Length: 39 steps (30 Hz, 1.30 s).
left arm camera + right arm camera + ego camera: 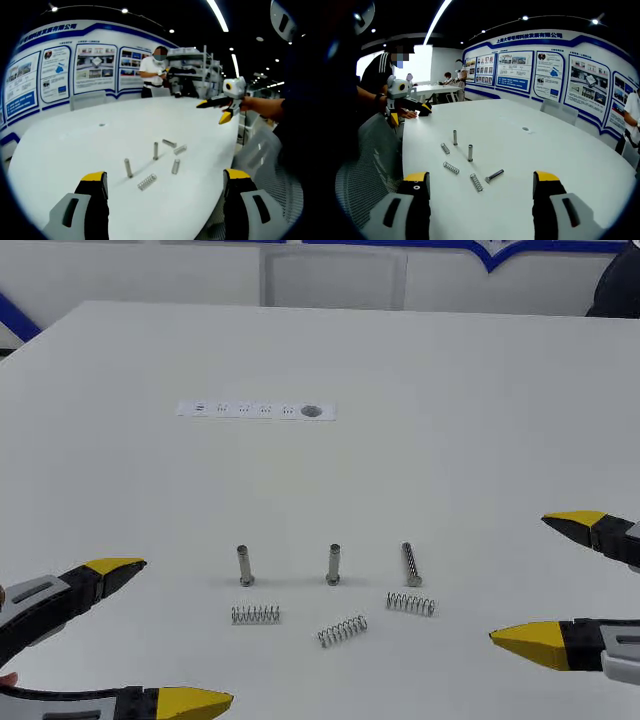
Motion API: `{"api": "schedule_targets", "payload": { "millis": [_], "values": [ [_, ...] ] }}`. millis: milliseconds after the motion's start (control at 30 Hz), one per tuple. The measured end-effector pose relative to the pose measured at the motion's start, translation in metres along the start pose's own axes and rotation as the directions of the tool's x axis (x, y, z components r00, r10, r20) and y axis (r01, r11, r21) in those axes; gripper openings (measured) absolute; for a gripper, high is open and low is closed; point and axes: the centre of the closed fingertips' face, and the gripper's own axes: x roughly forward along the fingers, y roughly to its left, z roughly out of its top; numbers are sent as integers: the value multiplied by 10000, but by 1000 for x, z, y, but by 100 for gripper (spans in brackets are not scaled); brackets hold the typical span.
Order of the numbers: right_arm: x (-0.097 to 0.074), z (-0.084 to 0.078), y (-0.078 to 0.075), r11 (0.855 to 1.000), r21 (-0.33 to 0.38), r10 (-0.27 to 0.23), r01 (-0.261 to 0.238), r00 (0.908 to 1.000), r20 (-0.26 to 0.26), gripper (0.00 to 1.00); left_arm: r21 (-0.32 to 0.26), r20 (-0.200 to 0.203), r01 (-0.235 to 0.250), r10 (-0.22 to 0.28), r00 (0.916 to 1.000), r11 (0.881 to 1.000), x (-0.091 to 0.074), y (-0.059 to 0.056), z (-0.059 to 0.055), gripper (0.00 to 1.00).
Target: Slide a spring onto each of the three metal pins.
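I'm holding my left gripper (pixel 187 633) and right gripper (pixel 519 579) wide open at the lower corners, flanking the metal pins (pixel 334 564) at lower centre, with loose springs (pixel 342 631) lying just below, one per pin.

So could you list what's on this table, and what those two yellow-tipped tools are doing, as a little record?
Surface: white table
Pins: three short metal pins; left pin and middle pin upright, right pin lying flat
Springs: three small metal coil springs, loose beside the pins, none fitted
Tools: yellow-tipped left gripper and right gripper, jaws open, both empty
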Motion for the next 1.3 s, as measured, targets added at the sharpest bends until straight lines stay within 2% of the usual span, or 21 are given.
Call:
{"api": "schedule_targets", "payload": {
  "millis": [233,500,733,1100,1200,1233,1300],
  "values": [
    [11,11,-19,9990,130,-429,431,9990,-136,79,45,-13,67,-67,10000,10000,2,-4,1,97],
    [38,18,-35,9965,425,-700,726,9957,-615,67,95,25,115,-115,9999,9999,5,-7,2,97],
    [65,11,-41,9938,723,-753,844,9898,-1205,56,79,47,187,-188,9998,9998,6,-9,2,96],
    [103,-15,-48,9796,1345,-1153,1494,9656,-2331,37,67,4,340,-340,9994,9994,10,-12,0,96],
    [110,-24,-50,9759,1305,-1338,1751,9516,-2766,33,63,-10,375,-375,9993,9993,11,-13,-1,95],
    [113,-26,-51,9755,1333,-1321,1750,9506,-2808,32,61,-9,384,-384,9993,9992,11,-13,-1,95],
    [118,-30,-52,9694,1496,-1429,1947,9427,-3014,31,47,-14,406,-406,9992,9992,11,-14,-1,95]
  ]
}}
